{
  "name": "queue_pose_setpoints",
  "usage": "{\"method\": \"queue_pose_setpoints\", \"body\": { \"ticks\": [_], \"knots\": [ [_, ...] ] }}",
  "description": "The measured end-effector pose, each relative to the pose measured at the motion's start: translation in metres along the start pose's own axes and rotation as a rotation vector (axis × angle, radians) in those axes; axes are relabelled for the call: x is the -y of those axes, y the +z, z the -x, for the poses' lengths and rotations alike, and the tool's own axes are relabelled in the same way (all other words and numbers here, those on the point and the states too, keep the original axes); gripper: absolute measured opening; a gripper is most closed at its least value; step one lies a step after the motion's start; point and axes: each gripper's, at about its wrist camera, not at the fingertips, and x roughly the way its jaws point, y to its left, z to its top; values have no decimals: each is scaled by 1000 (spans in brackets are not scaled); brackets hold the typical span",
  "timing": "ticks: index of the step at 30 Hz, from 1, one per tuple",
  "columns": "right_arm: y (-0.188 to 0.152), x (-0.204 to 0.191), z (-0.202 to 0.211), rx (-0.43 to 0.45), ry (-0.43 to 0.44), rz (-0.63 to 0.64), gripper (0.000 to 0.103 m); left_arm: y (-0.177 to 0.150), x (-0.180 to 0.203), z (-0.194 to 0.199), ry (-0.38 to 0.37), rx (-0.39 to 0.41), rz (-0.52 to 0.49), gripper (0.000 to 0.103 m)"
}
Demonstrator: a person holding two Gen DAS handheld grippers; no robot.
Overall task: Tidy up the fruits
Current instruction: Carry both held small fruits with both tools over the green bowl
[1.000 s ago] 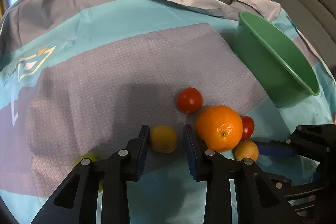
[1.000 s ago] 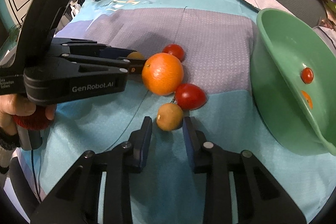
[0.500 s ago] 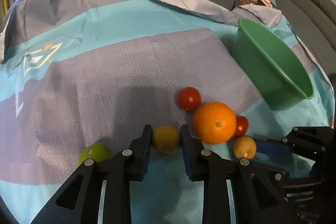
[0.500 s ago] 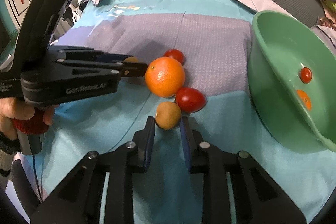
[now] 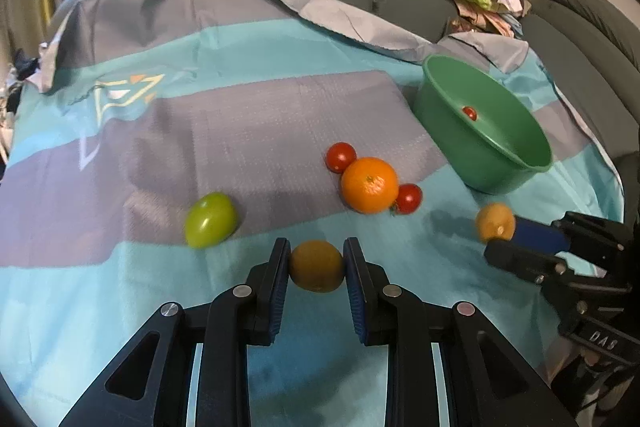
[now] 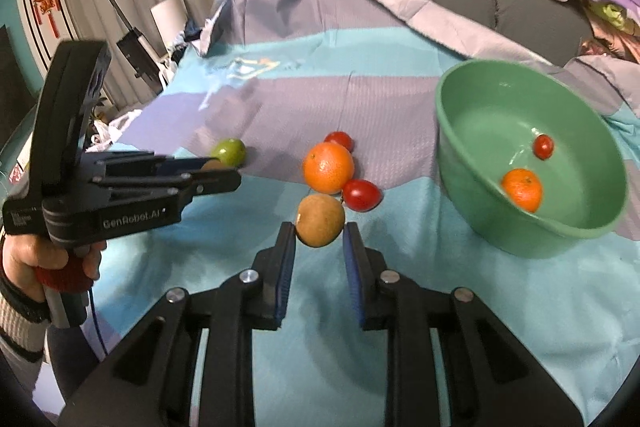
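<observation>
A soft bedspread [image 5: 248, 131] in teal and grey-lilac bands, the grey bands finely dotted, covers the sofa, with a pale triangle emblem printed toward its far left. On it sits a smooth, round green plastic bowl [image 6: 472, 163], tilted, holding a small orange [image 6: 522, 189] and a glossy cherry tomato [image 6: 543, 146].

The left claw [image 5: 317, 265] is matte black plastic with ribbed blue pads, clamped tight on a small round yellow-orange fruit [image 5: 317, 267] lifted above the cloth. Its side reads "GenRobot.AI" in the right wrist view, gripped by a hand [image 6: 24, 259] on a red handle. The right claw [image 6: 319, 239] is pinched on a dull brown, rough-skinned round fruit [image 6: 320, 221]; "DAS" shows on its body in the left wrist view.

On the cloth lie a big dimpled orange [image 5: 370, 185] touching two shiny red tomatoes [image 5: 340, 157], [image 5: 409, 197], and apart to the left a smooth green tomato [image 5: 210, 219].
</observation>
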Motion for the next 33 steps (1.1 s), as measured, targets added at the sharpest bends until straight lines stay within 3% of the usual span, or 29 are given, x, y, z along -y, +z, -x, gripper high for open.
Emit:
{"method": "queue_pose_setpoints", "body": {
  "ticks": [13, 33],
  "knots": [
    [-1, -4, 40, 83, 12, 10, 25, -13, 22, 34, 14, 51, -14, 27],
    [4, 27, 55, 143, -44, -41, 25, 10, 56, 29, -7, 81, -87, 27]
  ]
}}
